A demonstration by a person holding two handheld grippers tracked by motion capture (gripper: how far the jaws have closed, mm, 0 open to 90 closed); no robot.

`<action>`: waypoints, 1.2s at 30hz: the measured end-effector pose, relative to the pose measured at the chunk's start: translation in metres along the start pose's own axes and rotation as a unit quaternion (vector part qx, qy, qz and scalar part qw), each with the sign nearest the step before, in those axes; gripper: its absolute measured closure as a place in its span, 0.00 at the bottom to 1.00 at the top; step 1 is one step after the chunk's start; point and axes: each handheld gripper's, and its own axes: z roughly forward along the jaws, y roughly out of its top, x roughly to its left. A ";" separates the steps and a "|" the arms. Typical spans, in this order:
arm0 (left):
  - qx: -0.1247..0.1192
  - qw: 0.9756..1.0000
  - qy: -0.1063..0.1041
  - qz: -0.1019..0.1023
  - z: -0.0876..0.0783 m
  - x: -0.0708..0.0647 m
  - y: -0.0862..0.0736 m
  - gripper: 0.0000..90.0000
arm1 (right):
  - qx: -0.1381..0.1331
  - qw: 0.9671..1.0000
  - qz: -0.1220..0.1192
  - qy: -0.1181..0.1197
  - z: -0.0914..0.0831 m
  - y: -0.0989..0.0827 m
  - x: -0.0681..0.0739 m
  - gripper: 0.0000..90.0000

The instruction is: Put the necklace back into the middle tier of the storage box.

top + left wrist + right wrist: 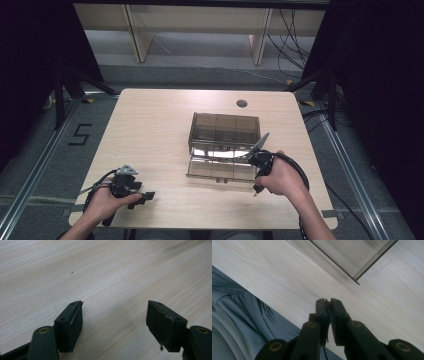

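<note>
A: Where is the smoky translucent plastic compartment box?
B: On the pale wooden tabletop, a little right of centre, with its lid raised at the back and the divided tray lying open toward the person.

A: And the right tool?
B: It sits at the box's right front corner in the high view, in the person's right hand. Its jaws are pressed together. Something tiny and brownish shows in the slit between them, too small to identify.

A: The left tool?
B: Near the tabletop's front left corner, well apart from the box, held in the left hand. Its jaws stand wide apart over bare wood, nothing between them.
</note>
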 end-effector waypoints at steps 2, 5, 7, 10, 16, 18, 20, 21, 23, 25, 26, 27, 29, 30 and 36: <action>0.000 1.000 0.000 0.000 0.000 0.000 0.000 0.32 | 0.005 1.000 0.012 0.002 -0.002 0.001 0.001 0.95; 0.000 1.000 0.000 0.000 0.000 0.000 0.000 0.32 | -0.003 1.000 0.002 0.002 -0.004 0.002 0.000 0.95; 0.001 1.000 0.001 0.000 0.000 0.000 0.000 0.32 | 0.008 1.000 0.016 0.008 -0.006 0.003 0.002 0.95; 0.002 1.000 0.002 0.001 -0.001 0.000 0.000 0.32 | 0.002 1.000 0.010 0.003 -0.006 0.005 0.002 0.95; -0.001 1.000 0.002 -0.002 -0.001 0.000 -0.001 0.32 | -0.009 1.000 -0.002 0.002 -0.007 0.008 0.002 0.95; -0.002 1.000 0.001 -0.003 -0.001 0.000 -0.001 0.32 | -0.008 1.000 -0.006 0.002 -0.007 0.009 0.001 0.95; 0.001 1.000 0.002 -0.001 -0.001 0.001 -0.001 0.32 | -0.010 1.000 -0.003 0.002 -0.008 0.009 0.002 0.95; 0.001 1.000 0.003 -0.003 -0.001 0.001 -0.001 0.32 | -0.004 1.000 0.005 0.003 -0.009 0.010 0.004 0.95; -0.001 1.000 0.003 -0.004 -0.001 0.000 -0.002 0.32 | -0.009 1.000 -0.001 0.003 -0.009 0.011 0.004 0.95; 0.001 1.000 0.006 -0.003 -0.002 0.001 -0.002 0.32 | -0.009 1.000 -0.007 0.003 -0.010 0.012 0.004 0.95; 0.001 1.000 0.003 -0.001 -0.002 0.001 -0.003 0.32 | -0.010 1.000 -0.006 0.002 -0.010 0.013 0.004 0.95; 0.002 1.000 0.003 -0.002 -0.002 0.001 -0.003 0.32 | -0.013 1.000 -0.007 0.002 -0.011 0.014 0.005 0.95; 0.001 1.000 0.003 -0.003 -0.002 0.001 -0.003 0.32 | -0.012 1.000 -0.007 0.003 -0.012 0.015 0.005 0.95; -0.001 1.000 0.002 -0.004 -0.002 0.001 -0.003 0.32 | -0.014 1.000 -0.010 0.003 -0.013 0.015 0.005 0.95; -0.004 1.000 0.005 -0.010 -0.002 0.001 -0.004 0.32 | -0.017 1.000 -0.010 0.005 -0.016 0.018 0.008 0.95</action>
